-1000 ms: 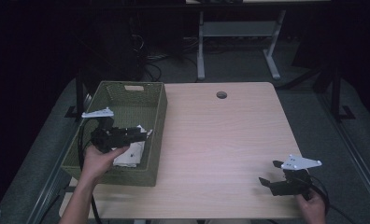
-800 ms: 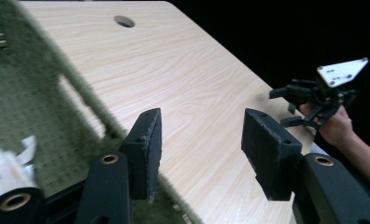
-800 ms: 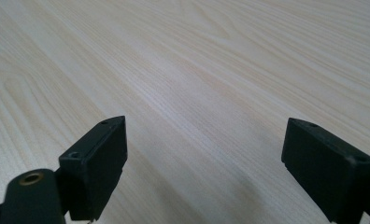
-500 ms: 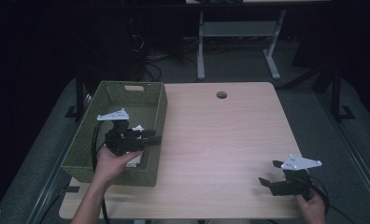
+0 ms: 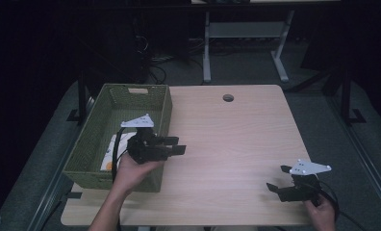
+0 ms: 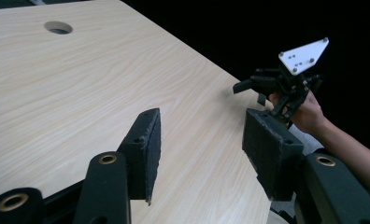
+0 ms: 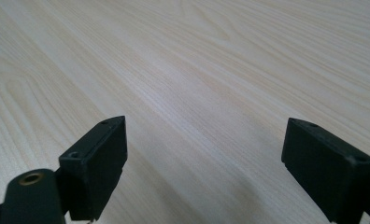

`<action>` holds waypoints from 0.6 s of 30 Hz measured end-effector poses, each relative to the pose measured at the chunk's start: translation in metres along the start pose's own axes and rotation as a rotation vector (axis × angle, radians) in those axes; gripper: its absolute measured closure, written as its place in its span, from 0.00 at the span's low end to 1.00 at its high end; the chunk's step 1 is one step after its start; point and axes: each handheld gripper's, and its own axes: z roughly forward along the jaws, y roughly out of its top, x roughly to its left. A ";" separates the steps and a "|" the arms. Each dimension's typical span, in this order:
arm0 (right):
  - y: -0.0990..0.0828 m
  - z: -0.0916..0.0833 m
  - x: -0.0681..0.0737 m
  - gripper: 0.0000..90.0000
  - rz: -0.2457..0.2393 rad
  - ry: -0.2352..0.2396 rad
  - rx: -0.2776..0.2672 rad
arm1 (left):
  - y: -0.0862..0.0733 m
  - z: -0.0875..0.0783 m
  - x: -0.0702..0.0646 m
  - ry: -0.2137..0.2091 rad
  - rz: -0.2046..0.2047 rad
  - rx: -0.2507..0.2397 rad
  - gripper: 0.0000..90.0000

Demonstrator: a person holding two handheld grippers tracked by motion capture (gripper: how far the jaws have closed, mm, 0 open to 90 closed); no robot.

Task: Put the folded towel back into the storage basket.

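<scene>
- The left tool (image 5: 178, 146) hangs over the right rim of the green woven basket (image 5: 95, 138), at about eight o'clock on the table (image 5: 236, 139); its jaws stand apart, released, with nothing between them.
- Inside the basket, a white and orange packet (image 5: 110, 153) lies at the tool's nine o'clock.
- The right tool (image 5: 279, 179) sits at the table's five o'clock, jaws wide and empty over bare wood.
</scene>
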 end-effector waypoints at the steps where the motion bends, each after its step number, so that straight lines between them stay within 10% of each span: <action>1: 0.000 0.000 0.000 0.15 0.001 0.001 -0.001 | 0.000 0.003 -0.002 -0.006 0.003 0.004 0.53; 18: -0.001 -0.001 0.000 0.15 0.000 0.002 -0.006 | -0.002 0.051 -0.026 -0.032 0.040 0.051 0.49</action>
